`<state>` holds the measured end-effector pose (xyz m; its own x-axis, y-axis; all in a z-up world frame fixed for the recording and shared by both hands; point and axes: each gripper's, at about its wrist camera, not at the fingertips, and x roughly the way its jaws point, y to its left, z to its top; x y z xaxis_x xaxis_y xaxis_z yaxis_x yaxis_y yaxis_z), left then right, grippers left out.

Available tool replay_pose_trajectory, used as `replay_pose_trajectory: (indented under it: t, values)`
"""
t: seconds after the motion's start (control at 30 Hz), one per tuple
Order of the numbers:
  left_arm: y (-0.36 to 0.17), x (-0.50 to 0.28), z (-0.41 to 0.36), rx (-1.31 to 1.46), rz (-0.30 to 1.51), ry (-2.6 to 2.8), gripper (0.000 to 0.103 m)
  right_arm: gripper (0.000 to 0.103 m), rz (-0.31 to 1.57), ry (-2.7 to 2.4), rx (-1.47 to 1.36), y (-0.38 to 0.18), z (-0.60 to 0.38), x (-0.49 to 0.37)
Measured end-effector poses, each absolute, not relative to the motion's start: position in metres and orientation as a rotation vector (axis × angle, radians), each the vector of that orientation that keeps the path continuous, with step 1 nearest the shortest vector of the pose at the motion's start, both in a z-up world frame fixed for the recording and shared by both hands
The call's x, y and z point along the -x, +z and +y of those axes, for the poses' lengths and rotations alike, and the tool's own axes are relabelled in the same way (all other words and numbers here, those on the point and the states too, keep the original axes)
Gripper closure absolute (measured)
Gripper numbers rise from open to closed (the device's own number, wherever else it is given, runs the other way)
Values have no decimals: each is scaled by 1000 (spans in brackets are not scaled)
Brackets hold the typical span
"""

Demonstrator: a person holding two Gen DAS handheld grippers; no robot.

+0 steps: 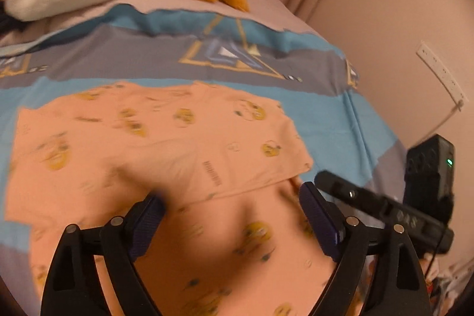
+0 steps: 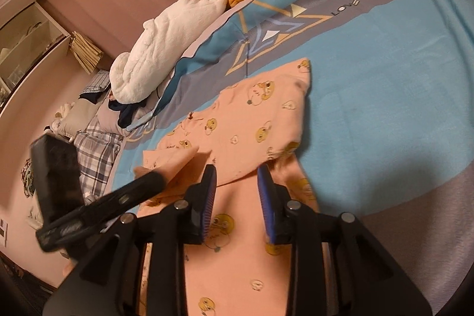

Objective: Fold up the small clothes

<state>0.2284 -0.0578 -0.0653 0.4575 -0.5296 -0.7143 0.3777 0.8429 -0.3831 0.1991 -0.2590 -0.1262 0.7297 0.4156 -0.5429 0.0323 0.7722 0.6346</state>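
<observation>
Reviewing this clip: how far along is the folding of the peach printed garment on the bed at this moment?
Done: the peach garment lies on the blue bedspread with one part already folded over, its edge crossing the lower layer. In hand: nothing. The left gripper is wide open over that edge; the right gripper stands partly open, gripping no cloth. Left: the long lower section remains unfolded, so further folds look needed.

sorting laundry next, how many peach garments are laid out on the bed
1: the peach garment with yellow cartoon prints lies partly folded on the blue and grey bedspread, under both grippers. More clothes may be hidden in the pile by the white plush toy.
</observation>
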Motion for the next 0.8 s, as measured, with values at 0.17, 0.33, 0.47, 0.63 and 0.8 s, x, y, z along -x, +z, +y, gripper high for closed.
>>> replay_pose_trajectory:
  t: [0.17,0.33,0.47,0.63,0.8]
  values:
    - [-71,-221,-19,236,966,-474,14,73,760,292,-639,-123,-232,-214]
    - [-78,-194,26,286,946,-401,14,61,794,400,-503,-112,-185,-223]
    - [-85,-176,57,323,953,-339,14,61,818,482,-305,-103,-132,-235]
    - [-94,-167,80,403,963,-315,14,61,919,433,-119,-121,-80,-267]
    - [-96,-162,93,438,959,-315,14,98,942,337,-26,-140,-74,-278]
